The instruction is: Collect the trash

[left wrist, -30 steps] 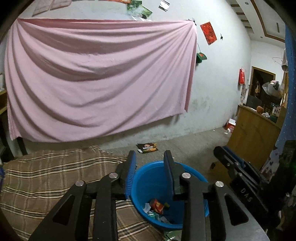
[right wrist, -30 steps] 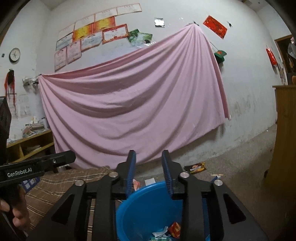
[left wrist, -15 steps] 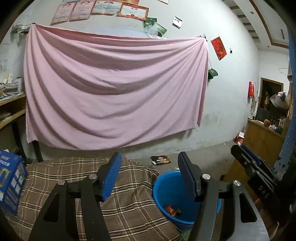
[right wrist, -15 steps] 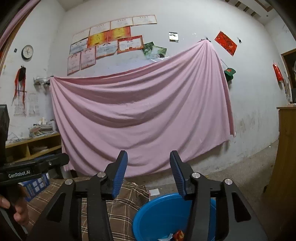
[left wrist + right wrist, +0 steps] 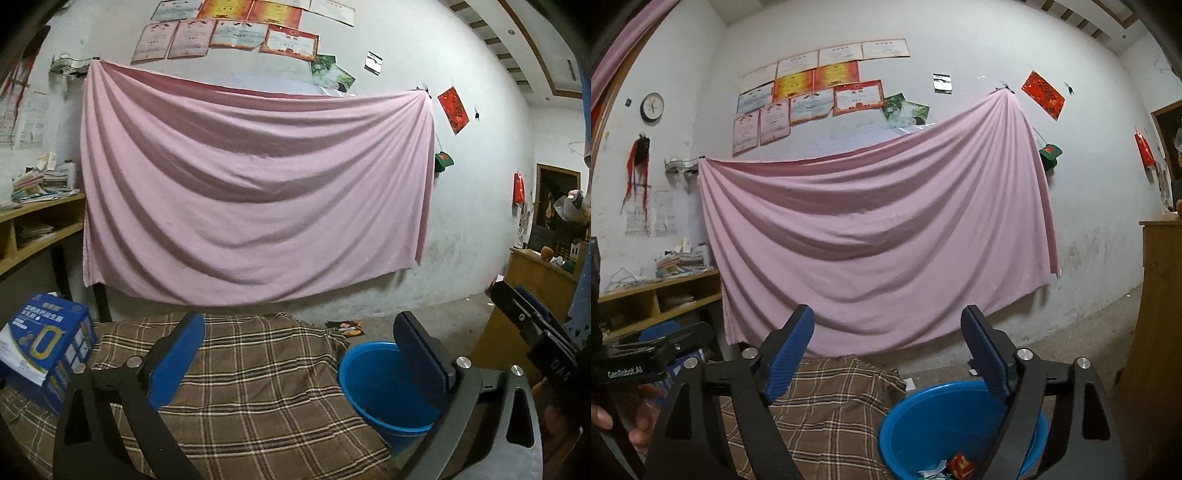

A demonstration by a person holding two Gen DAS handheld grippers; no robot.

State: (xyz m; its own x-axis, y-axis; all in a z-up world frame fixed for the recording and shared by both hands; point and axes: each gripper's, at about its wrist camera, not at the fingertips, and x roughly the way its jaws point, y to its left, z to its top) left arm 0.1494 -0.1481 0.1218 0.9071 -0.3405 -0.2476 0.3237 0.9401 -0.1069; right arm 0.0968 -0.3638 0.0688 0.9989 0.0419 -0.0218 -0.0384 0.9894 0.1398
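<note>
Trash point(image 5: 955, 466) is lying at the bottom of the blue plastic basin point(image 5: 905, 424), where I am seeing a small red wrapper and some white and green scraps from my right wrist view. Sitting low and to the right of the plaid blanket point(image 5: 258, 369), the basin is touching or just beside the blanket's right edge; I cannot tell which. My left gripper point(image 5: 301, 354) is hanging above the blanket with its jaws opening wide and nothing between them. One blue pad is showing over the plaid cloth and the other over the basin's rim. My right gripper point(image 5: 888, 352) is pointing at the wall, its jaws also opening and gripping nothing, with its right finger passing in front of the basin. A blue and white carton point(image 5: 44, 350) is resting on the blanket's left end. Another loose wrapper point(image 5: 345, 326) is lying on the concrete floor beyond the basin, near the foot of the wall. A large pink sheet point(image 5: 255, 192) is draping across the white wall, with certificates point(image 5: 812, 92) pinned above it and a round clock point(image 5: 652, 106) hanging further left. A wooden shelf point(image 5: 661, 295) is carrying stacked papers at the left. At the left edge of my right wrist view, a hand point(image 5: 617, 421) is wrapping around the other gripper's handle.
</note>
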